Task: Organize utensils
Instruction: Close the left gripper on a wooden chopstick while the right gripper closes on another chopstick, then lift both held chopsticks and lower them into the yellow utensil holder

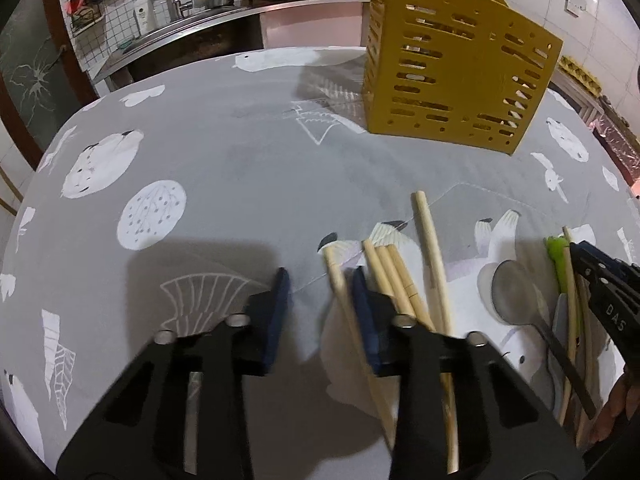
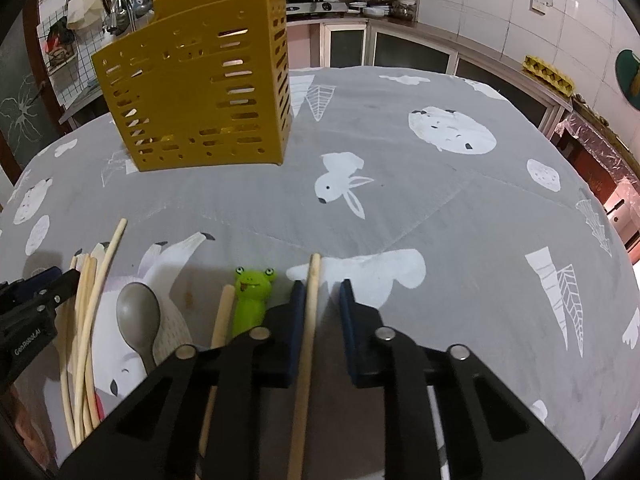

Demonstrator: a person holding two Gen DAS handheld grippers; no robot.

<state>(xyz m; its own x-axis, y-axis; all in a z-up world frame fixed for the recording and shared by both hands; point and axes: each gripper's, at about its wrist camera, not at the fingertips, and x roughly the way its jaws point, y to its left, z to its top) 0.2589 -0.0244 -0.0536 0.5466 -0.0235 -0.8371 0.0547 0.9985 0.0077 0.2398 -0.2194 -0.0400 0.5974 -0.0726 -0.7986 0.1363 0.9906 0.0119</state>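
Observation:
A perforated yellow utensil holder (image 1: 456, 68) (image 2: 196, 92) stands upright at the back of the table. My left gripper (image 1: 320, 280) is open low over the cloth, with one pale chopstick (image 1: 334, 268) lying between its jaws close to the right pad. Just right of it lie a bundle of chopsticks (image 1: 390, 272) and a grey spoon (image 1: 516, 292) (image 2: 138, 316). My right gripper (image 2: 322, 290) is open too; a wooden chopstick (image 2: 314, 276) lies between its jaws against the left pad, clear of the right one. A green frog-headed utensil (image 2: 252, 292) lies just left of it.
A grey tablecloth (image 2: 440, 208) with white animal prints covers the table. Behind the table runs a kitchen counter with a sink (image 1: 176, 4) and a stove (image 2: 316, 4). A person's hand shows at the lower right edge of the left wrist view.

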